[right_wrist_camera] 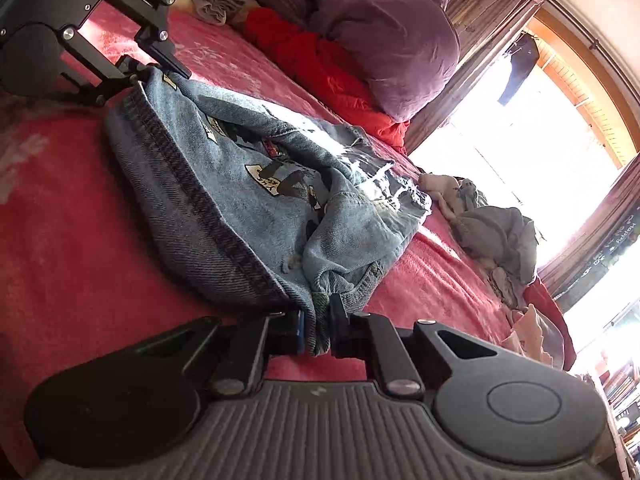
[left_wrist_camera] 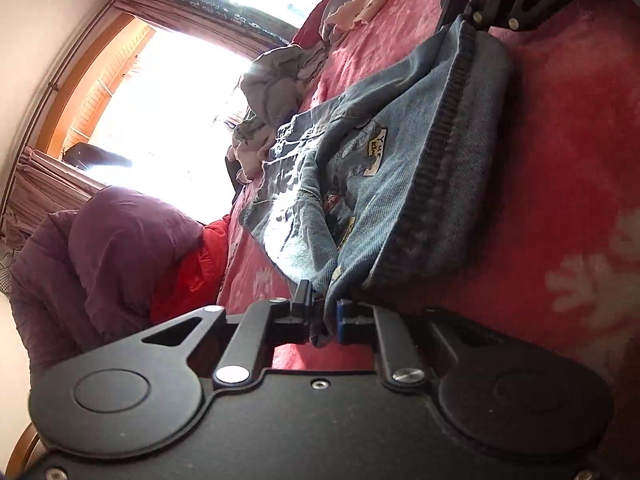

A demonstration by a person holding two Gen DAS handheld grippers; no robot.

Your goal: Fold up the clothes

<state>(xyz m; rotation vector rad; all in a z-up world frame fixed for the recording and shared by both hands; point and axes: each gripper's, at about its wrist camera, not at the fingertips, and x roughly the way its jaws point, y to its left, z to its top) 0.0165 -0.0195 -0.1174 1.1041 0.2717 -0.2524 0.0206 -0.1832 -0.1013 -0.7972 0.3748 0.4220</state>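
A light blue denim garment (left_wrist_camera: 384, 184) with sewn patches and a dark ribbed hem lies on a red blanket (left_wrist_camera: 540, 184). My left gripper (left_wrist_camera: 323, 320) is shut on one hem corner of it. My right gripper (right_wrist_camera: 316, 330) is shut on the opposite hem corner. The garment (right_wrist_camera: 248, 192) stretches between the two. Each gripper shows in the other's view: the right gripper (left_wrist_camera: 474, 12) at the top, the left gripper (right_wrist_camera: 140, 70) at the upper left.
A purple duvet (right_wrist_camera: 384, 28) and a red quilt (right_wrist_camera: 320, 64) lie along the bed's far side. Piles of grey and pink clothes (left_wrist_camera: 276, 80) (right_wrist_camera: 496, 224) sit near the bright window (left_wrist_camera: 168, 108). Red blanket (right_wrist_camera: 60, 208) shows beside the hem.
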